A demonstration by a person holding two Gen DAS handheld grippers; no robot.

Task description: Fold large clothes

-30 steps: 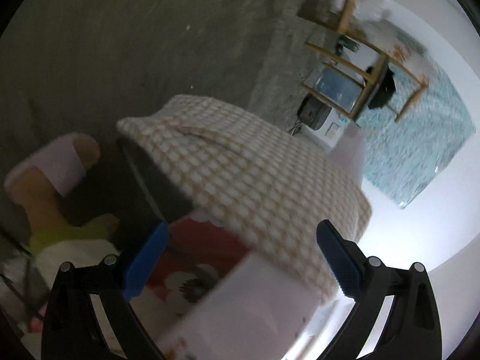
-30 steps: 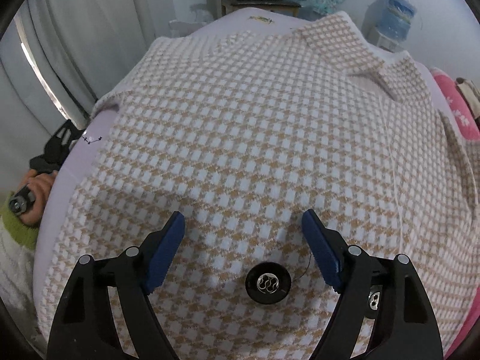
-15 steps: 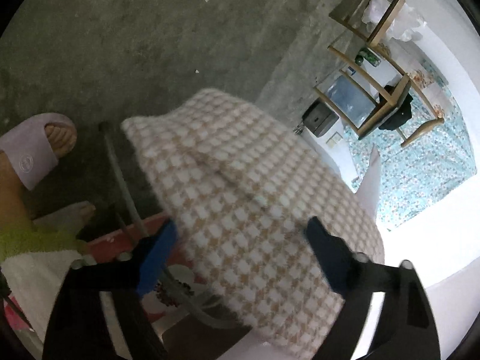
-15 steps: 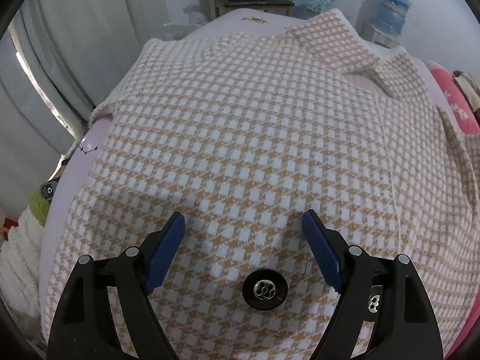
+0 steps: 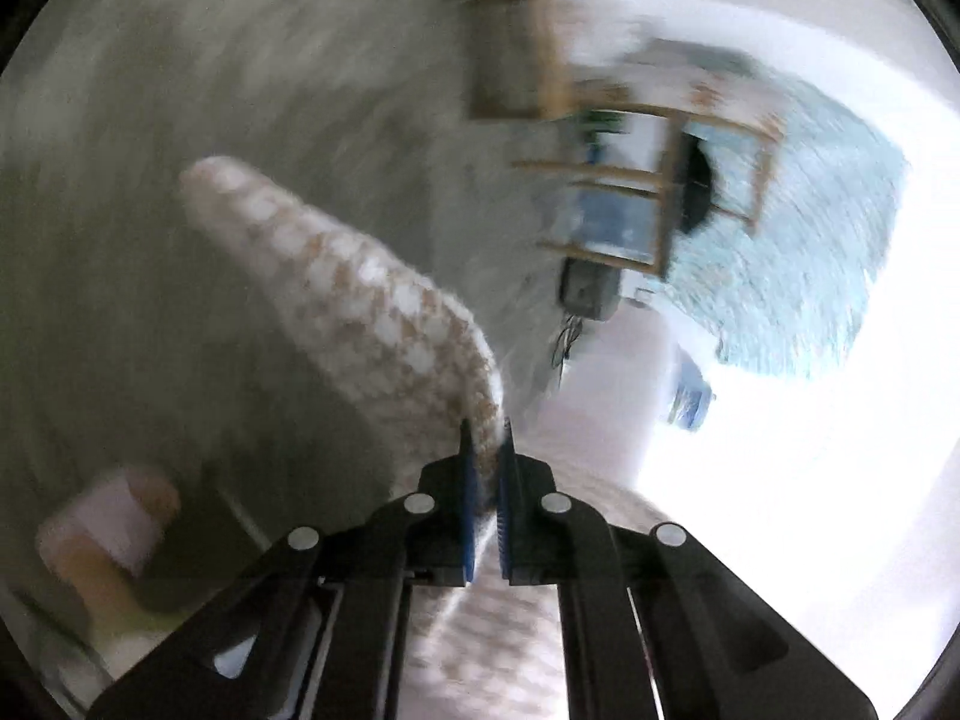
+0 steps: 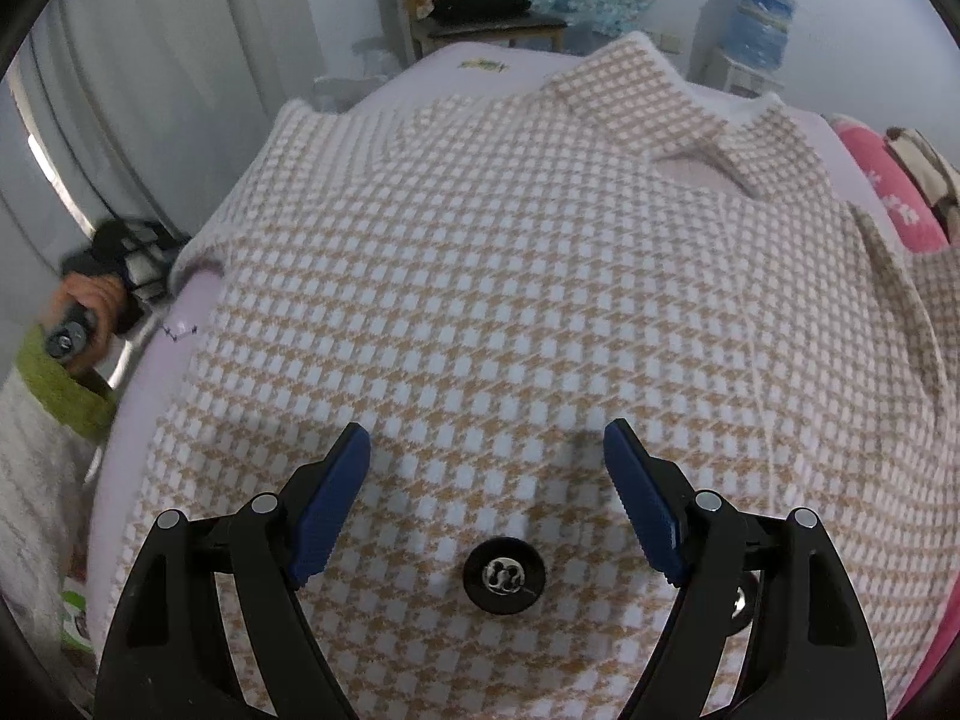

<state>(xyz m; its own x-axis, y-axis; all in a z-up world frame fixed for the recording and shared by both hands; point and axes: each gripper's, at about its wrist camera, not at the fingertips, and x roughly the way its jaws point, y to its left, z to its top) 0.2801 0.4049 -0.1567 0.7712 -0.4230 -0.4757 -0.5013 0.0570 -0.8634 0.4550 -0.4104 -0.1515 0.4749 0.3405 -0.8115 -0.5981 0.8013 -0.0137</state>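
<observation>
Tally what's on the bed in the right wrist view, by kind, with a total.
Checked tan-and-white garment, spread flat, its left sleeve pinched in the left gripper: 1
Black buttons on it, one whole between the open fingers of the right gripper, one half hidden: 2
Pink patterned cloth at the right edge: 1
Total: 4

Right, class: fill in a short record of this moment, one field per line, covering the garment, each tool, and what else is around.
garment: checked tan-and-white jacket, spread flat on a pale lilac bed
left tool: shut on the jacket's sleeve, which stretches away from it; view blurred
right tool: open, above the jacket's lower front, gripping nothing
button: black button between the right tool's fingers
person: hand with green cuff at the bed's left edge
background: wooden chair, water bottle
</observation>
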